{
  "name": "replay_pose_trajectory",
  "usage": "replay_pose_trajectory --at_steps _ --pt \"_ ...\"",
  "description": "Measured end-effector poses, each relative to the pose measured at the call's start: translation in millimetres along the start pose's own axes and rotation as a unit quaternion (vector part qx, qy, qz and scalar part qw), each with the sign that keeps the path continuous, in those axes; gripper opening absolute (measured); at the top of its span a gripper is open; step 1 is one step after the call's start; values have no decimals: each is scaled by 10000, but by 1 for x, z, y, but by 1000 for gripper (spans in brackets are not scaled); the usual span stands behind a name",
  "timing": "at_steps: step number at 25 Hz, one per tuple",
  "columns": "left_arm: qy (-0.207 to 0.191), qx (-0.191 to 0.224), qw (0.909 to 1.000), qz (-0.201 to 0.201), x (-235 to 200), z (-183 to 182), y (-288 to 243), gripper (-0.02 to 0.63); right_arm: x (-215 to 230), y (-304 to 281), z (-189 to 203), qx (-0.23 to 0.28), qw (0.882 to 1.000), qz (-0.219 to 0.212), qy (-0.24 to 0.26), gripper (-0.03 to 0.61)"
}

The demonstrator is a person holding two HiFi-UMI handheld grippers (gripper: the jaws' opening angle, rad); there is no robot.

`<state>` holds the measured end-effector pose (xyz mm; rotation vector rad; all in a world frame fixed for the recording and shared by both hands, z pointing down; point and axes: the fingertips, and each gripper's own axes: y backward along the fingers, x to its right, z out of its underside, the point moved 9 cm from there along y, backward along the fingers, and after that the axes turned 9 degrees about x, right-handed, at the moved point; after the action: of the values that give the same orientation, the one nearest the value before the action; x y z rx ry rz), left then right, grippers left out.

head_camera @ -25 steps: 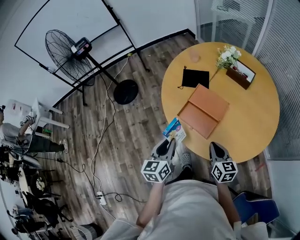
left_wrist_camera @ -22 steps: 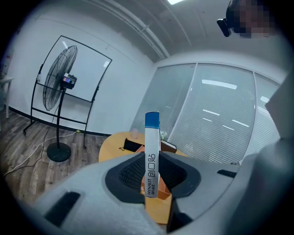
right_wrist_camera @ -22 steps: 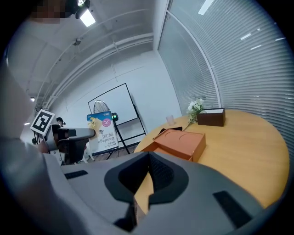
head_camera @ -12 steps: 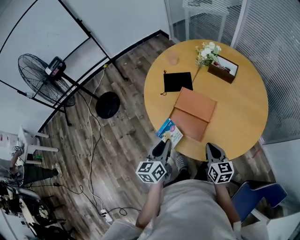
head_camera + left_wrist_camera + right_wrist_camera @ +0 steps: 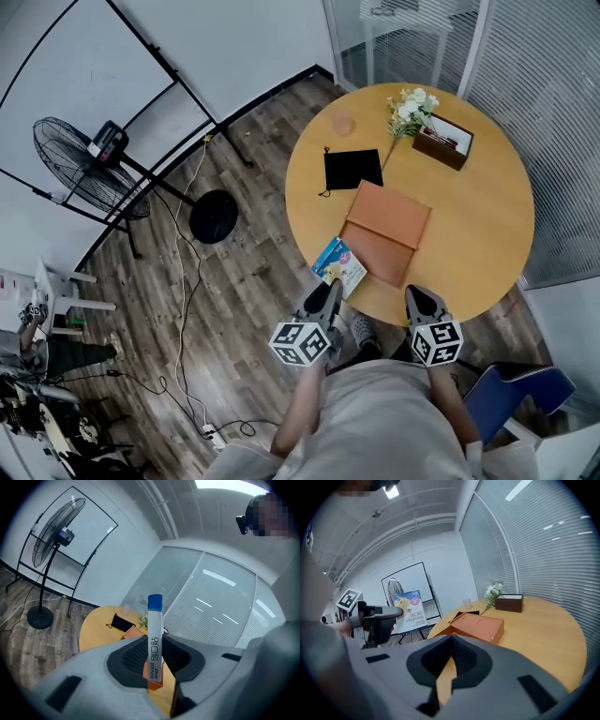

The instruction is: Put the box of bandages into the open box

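While in left gripper (image 5: 327, 292), one bandage box (image 5: 339, 266).

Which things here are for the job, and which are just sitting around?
For the job:
- box of bandages, gripped by the left gripper
- open orange box on the round table

Just lying about:
- black pouch
- flowers
- brown tray
- cup
- fan on the floor

Wood floor (image 5: 234, 281); round table (image 5: 473, 239); standing fan (image 5: 70, 155); blinds (image 5: 553, 112).
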<state>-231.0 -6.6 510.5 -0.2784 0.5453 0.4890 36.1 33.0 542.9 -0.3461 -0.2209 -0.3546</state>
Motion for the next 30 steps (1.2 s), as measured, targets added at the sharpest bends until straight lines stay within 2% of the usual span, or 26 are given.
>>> replay_pose_trajectory --at_steps 7,12,17,23,26,30 --pt "215 -93 9997 12 2 9 -12 84 6 -4 1 -20 10000 -46 -3 -2" --pt "117 -555 9982 203 9 20 -24 84 11 -11 -3 -12 9999 -123 -35 -2" --pt "147 -762 9967 235 14 27 -33 84 18 -15 -8 28 9999 -146 -68 -2" --pt "384 -910 9950 141 16 40 -50 84 34 -20 -9 -10 9996 -232 -129 -2" --pt "535 -1005 9932 222 21 47 -60 84 43 -14 -8 -3 9997 -162 -208 -2" --pt "865 -785 9931 63 18 50 -67 84 50 -22 -1 -210 9986 -455 -159 -2"
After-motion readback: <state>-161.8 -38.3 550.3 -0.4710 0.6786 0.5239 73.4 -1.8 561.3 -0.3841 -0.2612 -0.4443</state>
